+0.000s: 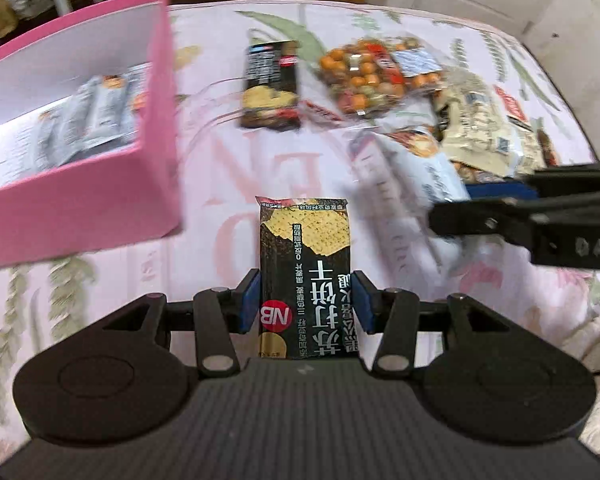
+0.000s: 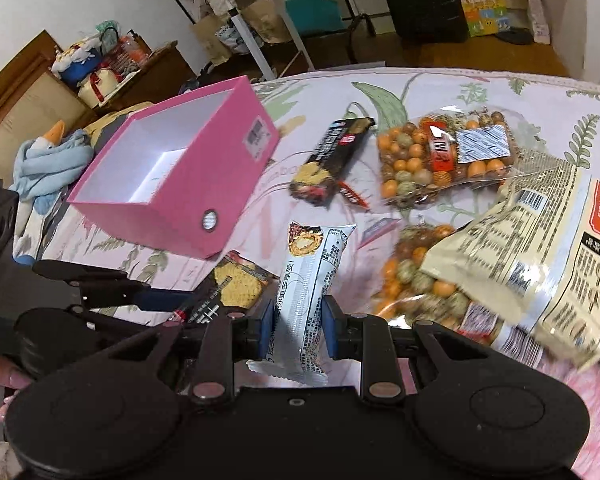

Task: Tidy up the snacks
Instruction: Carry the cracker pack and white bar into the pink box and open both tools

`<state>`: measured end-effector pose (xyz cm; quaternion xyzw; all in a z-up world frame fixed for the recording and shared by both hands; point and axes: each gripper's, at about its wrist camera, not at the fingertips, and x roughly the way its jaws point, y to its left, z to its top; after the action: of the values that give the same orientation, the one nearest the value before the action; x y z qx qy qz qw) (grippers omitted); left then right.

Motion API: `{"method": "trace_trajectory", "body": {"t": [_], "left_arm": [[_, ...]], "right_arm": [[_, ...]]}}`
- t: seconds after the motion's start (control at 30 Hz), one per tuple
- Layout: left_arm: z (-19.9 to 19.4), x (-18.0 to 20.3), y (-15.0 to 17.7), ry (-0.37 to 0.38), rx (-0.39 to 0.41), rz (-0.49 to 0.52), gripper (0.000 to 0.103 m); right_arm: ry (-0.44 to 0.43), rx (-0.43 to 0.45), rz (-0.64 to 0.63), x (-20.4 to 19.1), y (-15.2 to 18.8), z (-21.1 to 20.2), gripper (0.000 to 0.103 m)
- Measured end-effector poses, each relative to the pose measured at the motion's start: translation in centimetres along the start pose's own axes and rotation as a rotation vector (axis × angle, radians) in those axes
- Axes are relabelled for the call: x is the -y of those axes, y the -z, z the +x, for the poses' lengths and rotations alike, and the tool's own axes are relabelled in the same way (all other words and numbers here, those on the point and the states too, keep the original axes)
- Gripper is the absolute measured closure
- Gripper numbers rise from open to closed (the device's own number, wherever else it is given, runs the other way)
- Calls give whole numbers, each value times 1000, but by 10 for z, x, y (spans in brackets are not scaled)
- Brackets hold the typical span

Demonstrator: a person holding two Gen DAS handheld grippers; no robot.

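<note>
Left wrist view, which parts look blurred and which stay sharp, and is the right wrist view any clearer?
Left wrist view: the pink box and loose snack packets smear with motion, while the black cracker packet in the jaws stays crisp. Right wrist view: mostly sharper, with blur on the beige bag at the right edge; fisheye bending curves the bedspread edge.

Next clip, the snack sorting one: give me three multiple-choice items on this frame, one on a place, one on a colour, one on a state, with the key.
1. Where does the second black cracker pack lie?
A. in the box
B. on the cloth between box and nut bag
C. under the beige bag

2. What colour is the box outside?
A. pink
B. teal
C. brown

3. What are the right tongs doing?
A. hanging open
B. gripping a silver-white packet
C. gripping the nut bag

Key: B, it lies beside the nut bag; A, pink walls; B, pads press the silver-white packet.
</note>
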<state>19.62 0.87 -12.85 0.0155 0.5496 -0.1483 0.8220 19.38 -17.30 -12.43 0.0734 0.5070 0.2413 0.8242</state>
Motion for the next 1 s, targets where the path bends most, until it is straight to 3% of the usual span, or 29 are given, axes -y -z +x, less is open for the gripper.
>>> {"method": "trace_trajectory", "body": {"t": [0.13, 0.43, 0.77, 1.0], "left_arm": [[-31, -5, 13, -32, 52, 4, 57], [-107, -32, 28, -48, 125, 4, 57], [-191, -82, 25, -69, 255, -34, 57], [-217, -126, 7, -130, 330, -84, 57]], "right_arm": [[28, -41, -30, -26, 5, -7, 73], [-46, -96, -107, -82, 1, -37, 73], [-166, -15, -205, -149, -32, -63, 73], [-237, 51, -254, -181, -75, -43, 73]]}}
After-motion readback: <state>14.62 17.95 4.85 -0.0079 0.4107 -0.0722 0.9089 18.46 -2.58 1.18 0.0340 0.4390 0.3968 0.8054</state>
